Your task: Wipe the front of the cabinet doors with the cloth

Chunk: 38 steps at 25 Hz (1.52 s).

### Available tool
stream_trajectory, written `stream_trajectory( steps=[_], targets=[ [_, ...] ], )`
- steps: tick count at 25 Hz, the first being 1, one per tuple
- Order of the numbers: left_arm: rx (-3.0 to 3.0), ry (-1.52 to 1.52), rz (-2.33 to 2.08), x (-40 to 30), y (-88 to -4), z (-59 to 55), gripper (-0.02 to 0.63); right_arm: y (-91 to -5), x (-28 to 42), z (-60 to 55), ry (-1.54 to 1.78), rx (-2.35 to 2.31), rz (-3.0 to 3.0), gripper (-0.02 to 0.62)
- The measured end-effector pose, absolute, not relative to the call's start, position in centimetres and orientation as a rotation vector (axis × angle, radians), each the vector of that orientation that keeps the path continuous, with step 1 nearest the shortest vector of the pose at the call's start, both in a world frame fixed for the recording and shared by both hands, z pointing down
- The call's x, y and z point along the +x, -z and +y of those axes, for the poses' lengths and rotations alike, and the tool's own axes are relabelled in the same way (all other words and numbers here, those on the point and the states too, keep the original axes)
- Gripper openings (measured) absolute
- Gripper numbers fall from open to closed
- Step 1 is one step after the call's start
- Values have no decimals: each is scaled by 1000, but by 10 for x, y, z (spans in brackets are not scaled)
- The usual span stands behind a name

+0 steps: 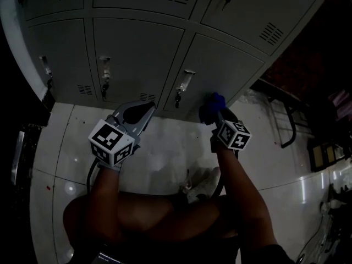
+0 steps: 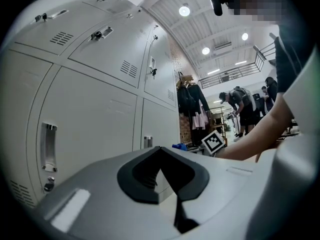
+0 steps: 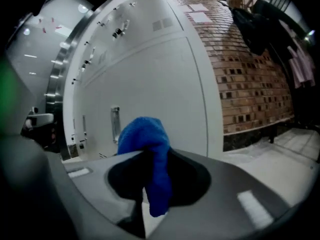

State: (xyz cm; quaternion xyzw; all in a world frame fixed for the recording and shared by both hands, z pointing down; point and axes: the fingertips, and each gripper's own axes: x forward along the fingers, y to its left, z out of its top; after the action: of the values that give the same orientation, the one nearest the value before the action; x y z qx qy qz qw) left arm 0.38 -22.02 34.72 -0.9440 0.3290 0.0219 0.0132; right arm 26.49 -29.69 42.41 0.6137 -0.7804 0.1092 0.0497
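Note:
A bank of grey cabinet doors (image 1: 137,48) fills the top of the head view. My right gripper (image 1: 213,116) is shut on a blue cloth (image 1: 212,103), which is bunched against the lower edge of the bottom right door (image 1: 225,65), right of its handle (image 1: 186,81). In the right gripper view the cloth (image 3: 150,149) hangs out between the jaws, close to the door (image 3: 160,79). My left gripper (image 1: 147,110) is shut and holds nothing, low before the middle bottom door. Its own view shows the meeting jaws (image 2: 160,153), the doors (image 2: 90,119) and the distant cloth (image 2: 179,146).
White tiled floor (image 1: 165,153) lies below the cabinet, with the person's shoe (image 1: 202,181) on it. A dark metal frame (image 1: 286,122) stands at the right. A brick wall (image 3: 250,69) adjoins the cabinet's end. Hanging clothes (image 2: 192,101) and people (image 2: 240,106) are far behind.

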Motion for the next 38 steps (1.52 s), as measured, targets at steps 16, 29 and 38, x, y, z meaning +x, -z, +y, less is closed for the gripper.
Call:
stream_trajectory(
  steps=[16,29,38],
  targets=[
    [-2907,-11,937,17,-344,-205,0,-349,116,-195,11,1201,-2838,77],
    [-2915,40,884,36,-357,-195,0,-358,99,-183,-34,1104,-2901,77],
    [-2941,50,871,44,-363,-192,0,-357,103,-185,-56,1118,-2908,77]
  ],
)
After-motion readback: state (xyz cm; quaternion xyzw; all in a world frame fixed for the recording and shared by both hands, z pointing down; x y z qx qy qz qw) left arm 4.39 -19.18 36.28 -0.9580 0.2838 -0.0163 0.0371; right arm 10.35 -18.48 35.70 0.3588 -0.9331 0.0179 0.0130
